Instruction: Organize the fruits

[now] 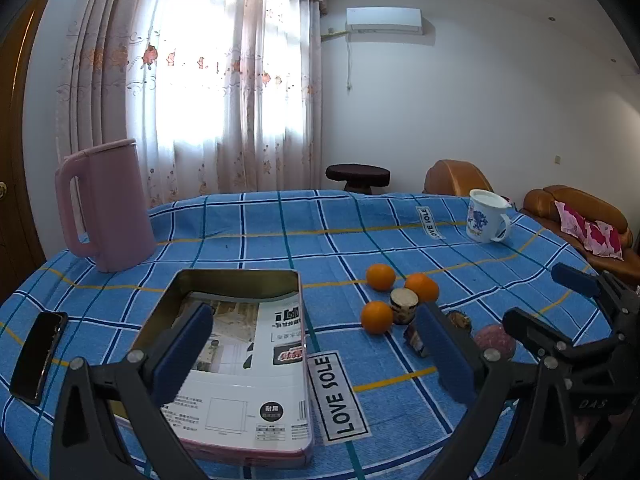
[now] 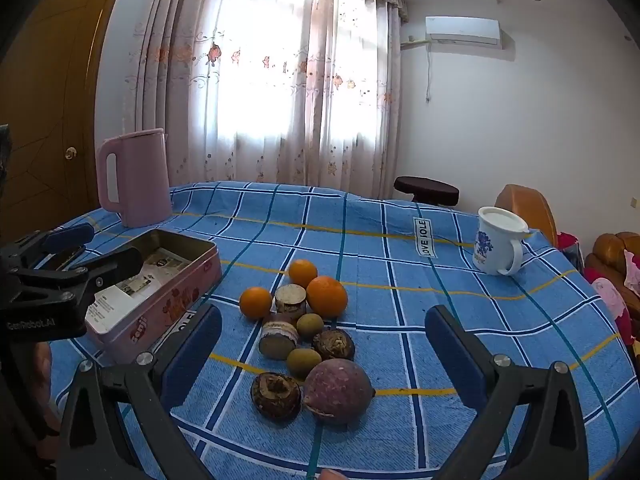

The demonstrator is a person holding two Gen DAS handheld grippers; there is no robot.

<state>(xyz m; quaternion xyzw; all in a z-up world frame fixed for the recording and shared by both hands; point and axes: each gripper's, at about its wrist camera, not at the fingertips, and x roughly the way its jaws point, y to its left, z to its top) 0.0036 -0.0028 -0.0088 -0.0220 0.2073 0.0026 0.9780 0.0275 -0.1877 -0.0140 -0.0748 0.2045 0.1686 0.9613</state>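
Both tools are gaping with nothing between their fingers: the left tool (image 1: 316,354) is hovering over the pink tin (image 2: 160,300), the right tool (image 2: 324,354) over the fruits (image 2: 308,332) lying just right of that tin.

bare cloth (image 2: 400,264) lies right of the fruit cluster (image 2: 304,328); the tin (image 2: 160,304) crowds its left.

Daylight pours through the curtained window (image 1: 200,80) behind the table, blowing out to white glare at its centre in both views. The blue checked tablecloth (image 2: 400,320) in front of it is evenly lit, with only soft, short shadows under the fruit. Both views stay sharp. Fisheye bending curves the walls beside the window, and black vignetting fills the corners.
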